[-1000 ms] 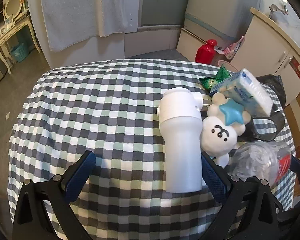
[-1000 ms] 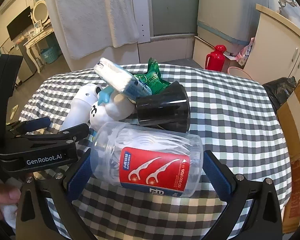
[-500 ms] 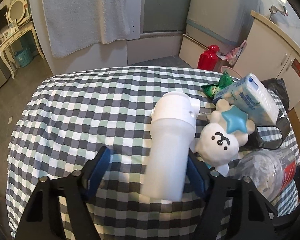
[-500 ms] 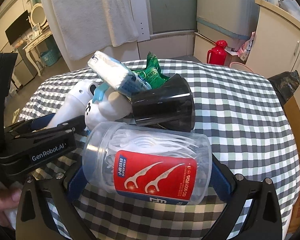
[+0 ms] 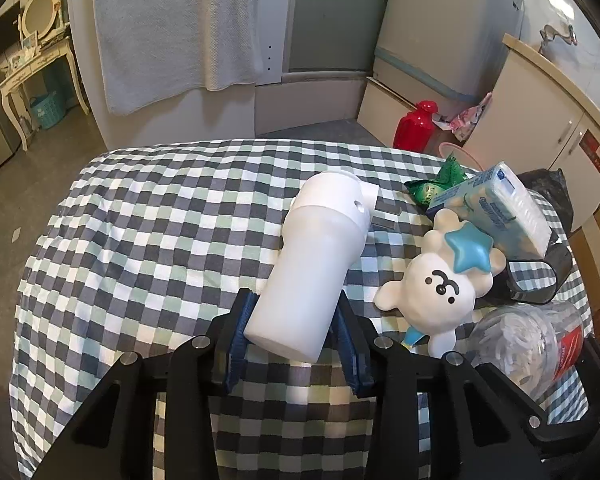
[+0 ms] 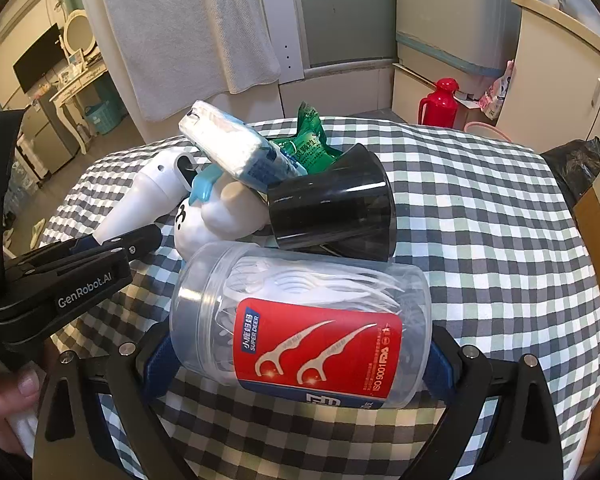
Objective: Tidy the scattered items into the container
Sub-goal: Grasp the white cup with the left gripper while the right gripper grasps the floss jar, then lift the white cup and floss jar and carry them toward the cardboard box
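The white bottle (image 5: 314, 264) is being grasped: it lies on its side on the checked tablecloth (image 5: 148, 240), its base between the jaws of the left gripper (image 5: 294, 330), which are closing onto it with the blue pads (image 5: 240, 320) seemingly at its sides. It is smooth, opaque and cylindrical, with a spouted cap at the far end. Just right of the bottle a white bear toy (image 5: 440, 292) is seen, and beyond that a tissue pack (image 5: 496, 204) and a green packet (image 5: 436, 184). Near the bear, a clear floss-pick jar (image 6: 304, 320) lies between the widely spread, slowly closing jaws of the right gripper (image 6: 300, 360); contact cannot be told. Once gripped, a lift toward the container is called for; which item that is cannot be told.
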A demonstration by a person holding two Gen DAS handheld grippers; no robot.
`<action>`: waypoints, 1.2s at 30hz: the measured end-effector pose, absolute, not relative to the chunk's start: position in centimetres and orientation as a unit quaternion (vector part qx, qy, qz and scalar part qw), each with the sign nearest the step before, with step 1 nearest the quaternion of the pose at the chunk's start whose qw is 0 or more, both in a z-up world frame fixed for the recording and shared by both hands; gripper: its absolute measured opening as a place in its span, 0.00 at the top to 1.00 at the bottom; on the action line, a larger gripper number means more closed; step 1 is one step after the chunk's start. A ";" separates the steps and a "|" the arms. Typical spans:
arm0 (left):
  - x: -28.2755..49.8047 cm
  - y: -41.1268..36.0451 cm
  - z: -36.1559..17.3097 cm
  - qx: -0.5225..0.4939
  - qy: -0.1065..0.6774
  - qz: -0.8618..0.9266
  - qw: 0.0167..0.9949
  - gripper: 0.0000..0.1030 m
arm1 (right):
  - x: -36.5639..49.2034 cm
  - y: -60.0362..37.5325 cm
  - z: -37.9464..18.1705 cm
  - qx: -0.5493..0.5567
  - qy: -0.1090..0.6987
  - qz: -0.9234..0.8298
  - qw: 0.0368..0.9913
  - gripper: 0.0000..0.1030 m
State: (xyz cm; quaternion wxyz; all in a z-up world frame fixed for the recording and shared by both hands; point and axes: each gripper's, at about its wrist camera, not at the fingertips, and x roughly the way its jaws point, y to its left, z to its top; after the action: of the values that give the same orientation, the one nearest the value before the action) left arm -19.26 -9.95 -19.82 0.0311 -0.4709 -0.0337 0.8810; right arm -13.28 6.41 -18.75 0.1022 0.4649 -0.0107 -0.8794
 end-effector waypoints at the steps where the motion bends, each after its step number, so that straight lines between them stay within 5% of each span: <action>1: -19.2 -9.9 -19.7 -0.470 -0.032 0.881 0.031 0.62 | -13.3 6.4 -18.8 0.465 -0.011 -0.879 0.103 0.06; 36: -11.6 -9.3 -13.0 -0.409 -0.034 0.911 0.038 0.70 | -10.4 9.3 -16.6 0.437 -0.048 -0.888 0.135 0.11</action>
State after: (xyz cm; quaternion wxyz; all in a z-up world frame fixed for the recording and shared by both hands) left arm -11.61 -9.27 -13.05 0.0377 -0.4093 -0.0342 0.9110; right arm -10.42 9.25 -16.63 0.1348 0.4373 -0.0482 -0.8878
